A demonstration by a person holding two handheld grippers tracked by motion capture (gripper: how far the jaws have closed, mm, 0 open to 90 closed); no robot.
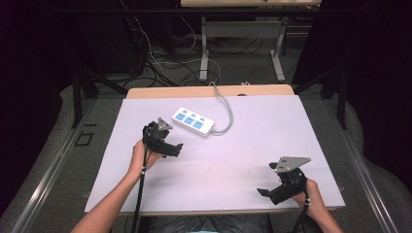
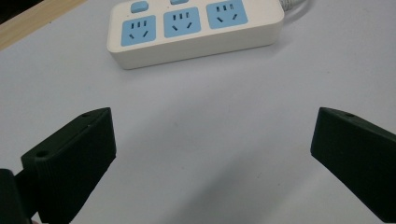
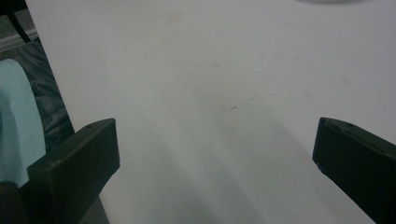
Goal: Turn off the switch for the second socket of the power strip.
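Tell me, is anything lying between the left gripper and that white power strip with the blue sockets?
Nothing visible does. The left gripper is open, and between its jaws and the power strip there is bare white table surface. The strip's cable runs off the far end, away from the gripper.

Both forearms are bare, with no sleeves reaching the wrists. The left gripper is matt black and blocky, topped by a grey three-cornered plate, and a black cable trails from it along the arm. The right gripper looks the same: black body, grey plate dotted with small holes, black cable. Each chunky black jaw carries small round screw holes.
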